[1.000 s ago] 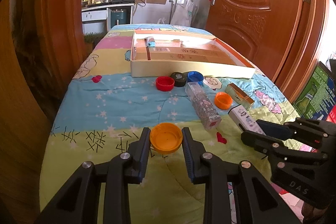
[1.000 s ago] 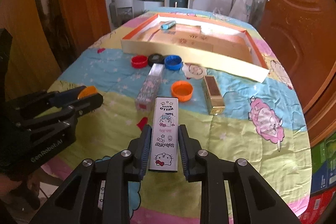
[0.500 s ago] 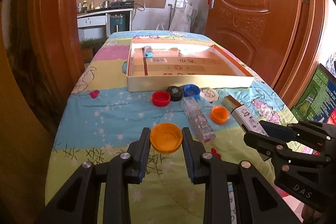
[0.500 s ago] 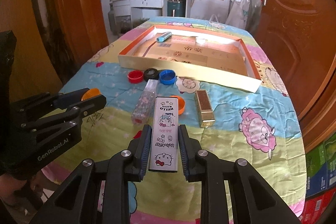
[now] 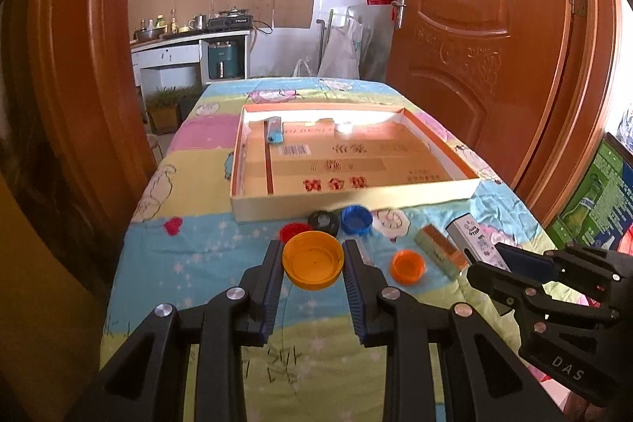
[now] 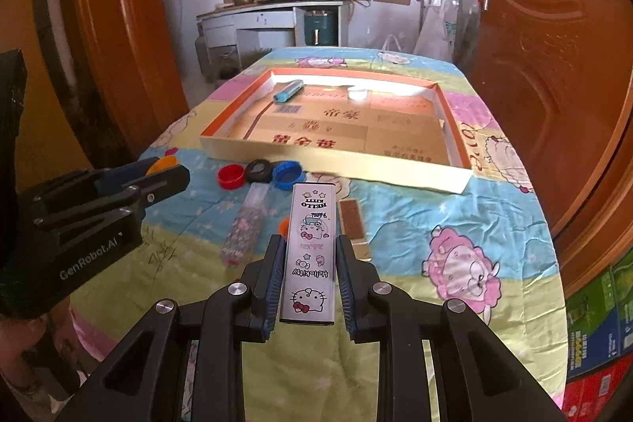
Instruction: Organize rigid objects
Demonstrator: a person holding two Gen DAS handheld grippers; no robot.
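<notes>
- Both grippers have risen off the quilt (image 5: 190, 263) toward the tray (image 5: 356, 202).
- Left gripper (image 5: 312, 265) clamped on orange cap (image 5: 312, 260); right gripper (image 6: 310, 273) clamped on Kitty box (image 6: 310, 252).
- Loads airborne; drop-off next, I'd guess.

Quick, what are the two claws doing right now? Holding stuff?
Left gripper: closed on the round orange plastic cap.
Right gripper: closed on the long white Hello Kitty box.
</notes>
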